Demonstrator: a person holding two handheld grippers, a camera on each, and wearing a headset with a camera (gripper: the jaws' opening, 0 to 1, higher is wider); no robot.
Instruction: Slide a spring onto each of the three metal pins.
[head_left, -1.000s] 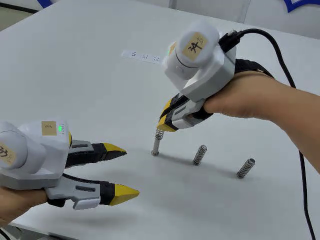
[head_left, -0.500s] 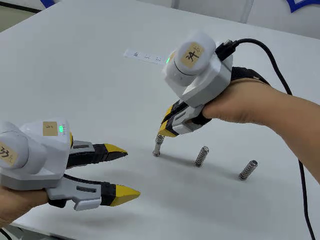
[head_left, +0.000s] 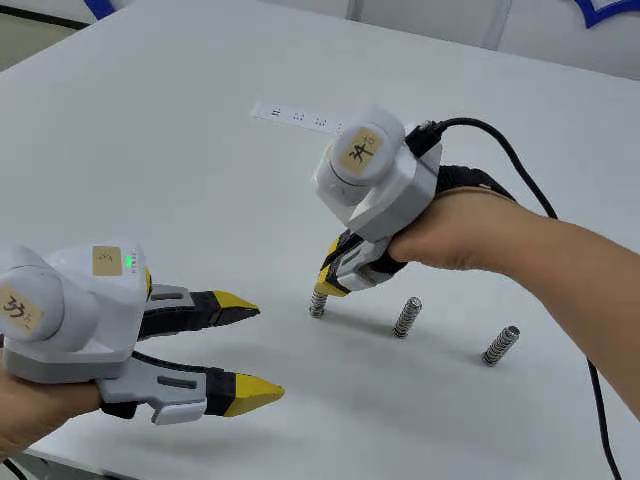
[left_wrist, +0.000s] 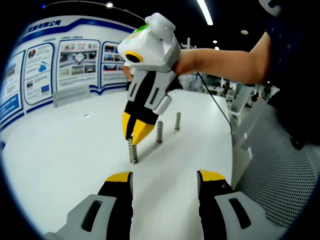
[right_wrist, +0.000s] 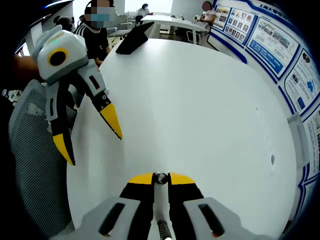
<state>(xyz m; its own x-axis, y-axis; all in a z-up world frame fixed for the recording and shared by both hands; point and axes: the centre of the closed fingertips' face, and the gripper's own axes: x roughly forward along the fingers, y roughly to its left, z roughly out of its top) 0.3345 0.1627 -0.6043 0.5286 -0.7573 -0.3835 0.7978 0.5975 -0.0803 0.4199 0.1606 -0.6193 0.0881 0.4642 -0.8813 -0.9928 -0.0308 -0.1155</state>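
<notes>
**Two hand-held grippers above a white table with three sprung pins**

A broad white table (head_left: 140, 170) carries the whole scene. In the left gripper view, blue-edged wall panels (left_wrist: 75, 62) line the room behind it, and a grey mesh chair (left_wrist: 280, 170) stands at its edge. The left gripper (head_left: 270, 352) hovers over the near side of the table, its jaws spread wide and holding nothing. The right gripper (head_left: 322, 290) points steeply down, with a black cable (head_left: 510, 160) running from its rear. Its jaws are drawn together on the top of the first pin (head_left: 318, 305) and cover that top in the head view. A printed paper strip (head_left: 295, 116) lies well behind. The pins stand in a row, the first wrapped by a spring (left_wrist: 132, 151). The middle pin (head_left: 406, 317) and third pin (head_left: 500, 345) are likewise sheathed in springs.
</notes>
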